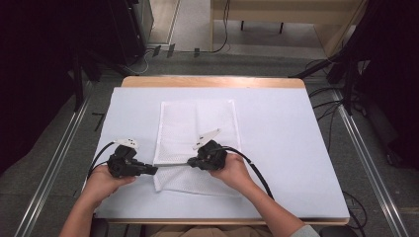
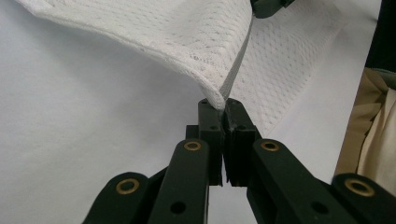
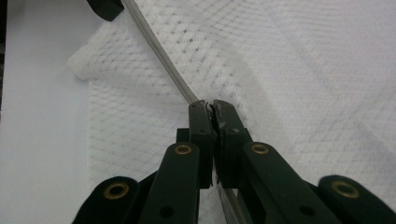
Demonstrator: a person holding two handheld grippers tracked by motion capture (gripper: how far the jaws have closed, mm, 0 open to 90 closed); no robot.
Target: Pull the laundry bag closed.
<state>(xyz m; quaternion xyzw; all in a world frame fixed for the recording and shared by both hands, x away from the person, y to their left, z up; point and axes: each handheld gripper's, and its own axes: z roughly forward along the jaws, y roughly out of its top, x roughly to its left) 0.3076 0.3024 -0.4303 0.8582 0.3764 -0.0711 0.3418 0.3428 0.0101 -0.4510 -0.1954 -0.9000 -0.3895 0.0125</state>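
A white mesh cloth (image 1: 197,133) lies on the pale sheet (image 1: 281,148) that covers the bench (image 1: 212,81), a little left of the middle and nearer the person's side than the far edge. Most of it lies flat, with a fold line running down its length; its near part is lifted and gathered where the two claws hold it. The left claw (image 1: 150,170) sits at the cloth's near left edge, held in the person's left hand (image 1: 101,182), and points to the right across the bench. In the left gripper view its jaws stand pressed together on a corner of the mesh (image 2: 219,100), pinching the fabric where a grey strip of edging (image 2: 238,70) meets the fold; the cloth rises from that pinch and drapes away to the upper left. The right claw (image 1: 191,163) is held in the right hand (image 1: 232,170) and points left, toward the other claw, the two tips near each other with a taut stretch of the grey edging between them. In the right gripper view its jaws are also closed tight, gripping the same grey strip (image 3: 159,51), which runs from the pinch up toward the left claw (image 3: 107,7) at the top of that view. A black cable (image 1: 257,173) trails from the right claw toward the near right.
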